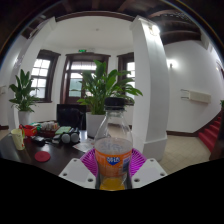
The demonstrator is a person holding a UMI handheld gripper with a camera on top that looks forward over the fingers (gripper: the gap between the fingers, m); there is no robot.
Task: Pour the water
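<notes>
One bottle (113, 150) occupies the space between the fingers of the gripper (113, 172) — a clear plastic bottle with a dark cap, upright, its lower part filled with an orange liquid rather than plain water. We see the pink pads (91, 160) close against its sides, and we judge the jaws to be narrowed onto it, holding it. We read the step in hand as the carry: the bottle is gripped and upright, and no pouring has begun. No cup or glass can be made out for certain; beyond the fingers and to one side stands a table (45, 158) with small red and yellow objects on it, too small to identify. The next move, we judge, calls for bringing the bottle over a receiving vessel and tilting it — the cap appears on, which would block any pour. A label band (113, 153) wraps the bottle; its writing cannot be read.
</notes>
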